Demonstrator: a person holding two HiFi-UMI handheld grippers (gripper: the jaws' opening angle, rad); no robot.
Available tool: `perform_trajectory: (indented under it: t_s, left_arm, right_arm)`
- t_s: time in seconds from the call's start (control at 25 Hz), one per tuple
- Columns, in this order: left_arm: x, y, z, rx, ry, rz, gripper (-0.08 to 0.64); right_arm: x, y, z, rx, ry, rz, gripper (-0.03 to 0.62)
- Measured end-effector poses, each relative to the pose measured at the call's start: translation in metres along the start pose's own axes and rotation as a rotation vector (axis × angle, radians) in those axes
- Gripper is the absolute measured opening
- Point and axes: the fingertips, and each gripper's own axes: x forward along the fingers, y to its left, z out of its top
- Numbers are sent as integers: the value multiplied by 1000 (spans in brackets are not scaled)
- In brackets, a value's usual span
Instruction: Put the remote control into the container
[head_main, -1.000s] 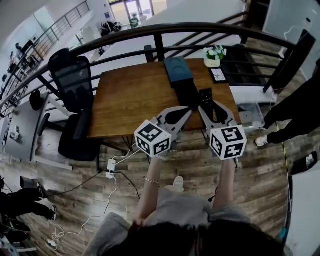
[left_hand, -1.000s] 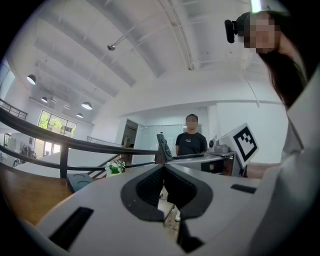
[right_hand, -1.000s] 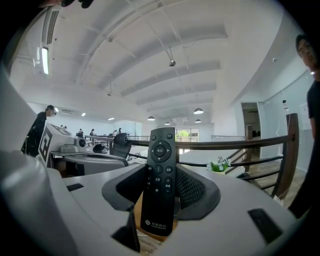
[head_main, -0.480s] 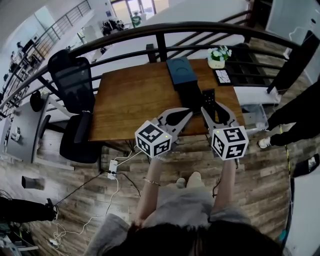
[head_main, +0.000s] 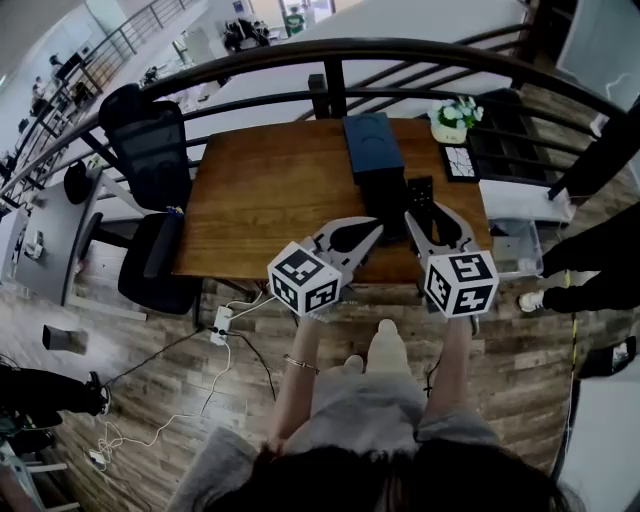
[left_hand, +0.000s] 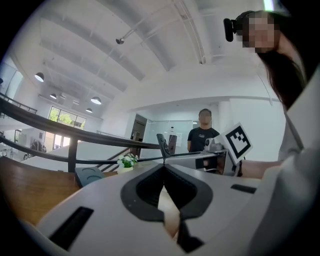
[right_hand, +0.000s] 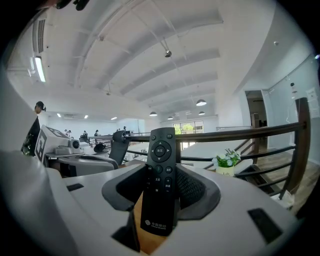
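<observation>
1. The right gripper (right_hand: 160, 172) (head_main: 422, 208) is clamping its two jaws on one slim black remote control (right_hand: 160, 185) (head_main: 418, 190). The remote is standing upright between the pads with its round button ring rising above the jaw tips.
2. The left gripper (left_hand: 163, 170) (head_main: 374, 229) is holding nothing, and its two jaws are pressing together along one seam.
3. In the head view both grippers are hovering side by side over the near edge of one brown wooden table (head_main: 270, 190). The left one is just left of the right one, and each is carrying one marker cube.
4. One dark blue rectangular container (head_main: 371, 140) (left_hand: 91, 175) is lying on the table beyond the jaws, near the far edge, with two round recesses showing in its top. The remote is hanging near and to the right of it, outside it.
5. One black rectangular block (head_main: 385, 190) is lying against the container's near end, just left of the remote.
6. One white pot of white flowers (head_main: 452, 117) (right_hand: 226, 162) is standing at the far right corner of the table, with one small dark square tray (head_main: 460, 162) just nearer than it.
7. One black mesh office chair (head_main: 150, 150) is standing left of the table.
8. One black curved railing (head_main: 400, 50) is running behind the table.
9. One person in a black shirt (left_hand: 202, 135) is standing beyond the table in the left gripper view.
</observation>
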Motion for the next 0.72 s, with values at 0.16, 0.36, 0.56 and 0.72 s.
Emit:
perform_trajectory:
  t_s: [0.16,0.36,0.56,0.72]
  left_arm:
    - [14,22,1,-14,-1,40,3]
    - [36,49,3,-27,-11,90,3]
    - [52,70,2,-47,-19,126,3]
    - [62,84,0,-66,-21,158,3]
  right_arm:
    - [25,-17,5,-13,18,35,193]
    - [53,-40,11,-35,39,91,194]
    - [80,-54,11,-47,72,150,194]
    - [97,-62,8,-47,96,199,193]
